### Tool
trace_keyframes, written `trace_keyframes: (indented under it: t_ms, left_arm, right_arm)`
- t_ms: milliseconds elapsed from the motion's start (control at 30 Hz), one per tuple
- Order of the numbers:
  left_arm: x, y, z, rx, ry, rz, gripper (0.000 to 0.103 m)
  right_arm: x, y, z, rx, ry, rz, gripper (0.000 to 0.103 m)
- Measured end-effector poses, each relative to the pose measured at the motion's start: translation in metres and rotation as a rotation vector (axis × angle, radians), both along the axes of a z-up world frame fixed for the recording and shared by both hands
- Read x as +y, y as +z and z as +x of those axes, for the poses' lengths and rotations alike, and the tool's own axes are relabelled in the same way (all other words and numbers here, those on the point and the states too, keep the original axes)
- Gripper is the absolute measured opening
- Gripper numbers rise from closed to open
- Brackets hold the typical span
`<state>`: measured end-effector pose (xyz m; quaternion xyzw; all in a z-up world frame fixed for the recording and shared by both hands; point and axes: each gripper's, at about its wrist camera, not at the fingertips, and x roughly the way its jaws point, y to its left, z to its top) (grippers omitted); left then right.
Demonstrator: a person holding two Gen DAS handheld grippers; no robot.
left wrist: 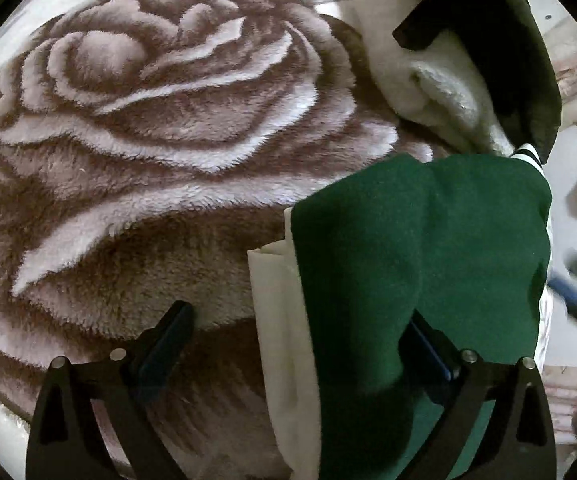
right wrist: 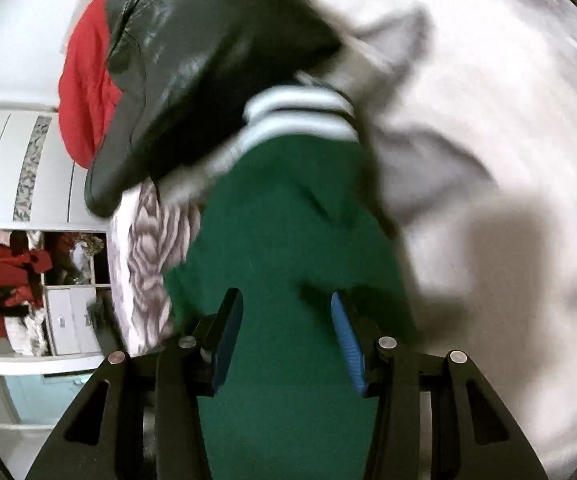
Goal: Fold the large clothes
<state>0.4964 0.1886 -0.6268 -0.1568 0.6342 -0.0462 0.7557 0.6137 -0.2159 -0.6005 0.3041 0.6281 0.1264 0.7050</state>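
Note:
A folded green jacket with a white sleeve and striped white cuff lies on a rose-patterned plush blanket. My left gripper is open above the jacket's left edge; its right finger is half buried in green cloth. In the right wrist view the green jacket with its striped collar fills the centre. My right gripper is open over the green cloth, which lies between the fingers.
A black leather jacket over white fleece and a red garment are piled beyond the green jacket. A white wardrobe with open shelves of clothes stands at the left. The right wrist view is motion-blurred.

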Motion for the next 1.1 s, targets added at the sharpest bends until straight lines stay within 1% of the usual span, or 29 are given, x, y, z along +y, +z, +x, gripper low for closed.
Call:
trace_keyframes:
  t_ms: [33, 67, 100, 133, 167, 200, 233, 267, 300, 367, 400, 433, 467, 500, 533, 567, 600, 633, 667, 700, 733, 767, 800, 867, 933, 1000, 1033, 1067, 1100]
  left_arm:
    - [0.001, -0.002, 0.000, -0.001, -0.002, -0.008, 0.103]
    - [0.003, -0.003, -0.001, 0.000, -0.002, -0.017, 0.103]
    - [0.004, -0.004, -0.002, 0.000, -0.001, -0.024, 0.103]
    - [0.005, -0.003, -0.003, 0.000, 0.000, -0.027, 0.103]
    - [0.006, 0.002, -0.005, -0.002, 0.002, -0.031, 0.103]
    - [0.008, 0.008, -0.008, -0.004, 0.004, -0.037, 0.103]
    - [0.010, 0.018, -0.012, -0.011, 0.007, -0.046, 0.103]
    - [0.013, 0.032, -0.020, -0.027, 0.014, -0.054, 0.103]
    - [0.015, 0.047, -0.032, -0.049, 0.012, -0.067, 0.103]
    - [0.019, 0.075, -0.066, -0.088, -0.005, -0.074, 0.103]
    - [0.019, 0.083, -0.082, -0.097, -0.008, -0.070, 0.103]
    - [0.019, 0.088, -0.102, -0.091, -0.016, -0.067, 0.103]
    - [0.014, 0.088, -0.123, -0.059, -0.025, -0.043, 0.103]
    - [0.008, 0.082, -0.140, -0.017, -0.038, 0.003, 0.103]
    - [0.004, 0.072, -0.158, 0.026, -0.055, 0.060, 0.103]
    - [0.003, 0.054, -0.187, 0.083, -0.064, 0.146, 0.103]
    - [0.005, 0.043, -0.201, 0.102, -0.053, 0.161, 0.103]
    - [0.010, 0.030, -0.219, 0.143, -0.033, 0.159, 0.103]
    - [0.018, 0.017, -0.236, 0.208, 0.014, 0.140, 0.103]
    - [0.027, 0.014, -0.254, 0.251, 0.078, 0.100, 0.103]
    - [0.032, 0.020, -0.270, 0.250, 0.126, 0.063, 0.102]
    - [0.036, 0.032, -0.288, 0.226, 0.160, 0.036, 0.102]
    - [0.037, 0.046, -0.309, 0.202, 0.180, 0.023, 0.102]
    - [0.036, 0.059, -0.343, 0.189, 0.208, 0.008, 0.102]
    - [0.033, 0.057, -0.375, 0.218, 0.228, -0.024, 0.100]
    - [0.025, 0.046, -0.402, 0.261, 0.230, -0.069, 0.100]
    - [0.020, 0.042, -0.412, 0.261, 0.230, -0.092, 0.100]
    - [0.016, 0.040, -0.415, 0.251, 0.226, -0.111, 0.097]
    - [0.009, 0.038, -0.418, 0.235, 0.216, -0.117, 0.079]
  right_arm:
    - [0.006, -0.010, 0.013, 0.001, 0.001, -0.085, 0.038]
    - [0.010, -0.027, 0.026, 0.020, 0.001, -0.180, 0.038]
    - [0.013, -0.042, 0.036, 0.061, 0.021, -0.242, 0.040]
    - [0.014, -0.061, 0.045, 0.129, 0.054, -0.260, 0.044]
    - [0.010, -0.062, 0.047, 0.142, 0.050, -0.253, 0.044]
    - [0.008, -0.054, 0.047, 0.131, 0.052, -0.245, 0.044]
    - [0.005, -0.042, 0.043, 0.115, 0.066, -0.243, 0.045]
    - [0.001, -0.025, 0.034, 0.098, 0.080, -0.231, 0.047]
    - [-0.003, -0.014, 0.023, 0.086, 0.083, -0.214, 0.047]
    - [-0.022, 0.013, -0.019, 0.083, 0.096, -0.137, 0.048]
    - [-0.033, 0.020, -0.038, 0.092, 0.098, -0.107, 0.049]
    - [-0.043, 0.029, -0.066, 0.106, 0.099, -0.066, 0.051]
    - [-0.055, 0.033, -0.090, 0.121, 0.103, -0.045, 0.051]
    - [-0.062, 0.038, -0.117, 0.140, 0.105, -0.029, 0.051]
    - [-0.069, 0.041, -0.148, 0.163, 0.106, -0.023, 0.052]
    - [-0.075, 0.043, -0.170, 0.180, 0.109, -0.025, 0.052]
    - [-0.066, 0.040, -0.203, 0.211, 0.116, -0.027, 0.052]
    - [-0.066, 0.036, -0.226, 0.239, 0.126, -0.027, 0.052]
    - [-0.066, 0.032, -0.252, 0.268, 0.137, -0.027, 0.052]
    - [-0.070, 0.027, -0.270, 0.287, 0.143, -0.031, 0.052]
    - [-0.072, 0.023, -0.292, 0.315, 0.144, -0.041, 0.052]
    - [-0.072, 0.020, -0.309, 0.328, 0.147, -0.039, 0.052]
    - [-0.069, 0.018, -0.325, 0.332, 0.159, -0.026, 0.052]
    - [-0.068, 0.015, -0.354, 0.347, 0.171, 0.005, 0.052]
    - [-0.064, 0.002, -0.378, 0.381, 0.169, 0.054, 0.053]
    - [-0.053, -0.013, -0.402, 0.406, 0.169, 0.103, 0.053]
    - [-0.048, -0.018, -0.411, 0.412, 0.177, 0.121, 0.053]
    - [-0.041, -0.025, -0.419, 0.425, 0.189, 0.127, 0.053]
    - [-0.033, -0.033, -0.422, 0.433, 0.196, 0.124, 0.053]
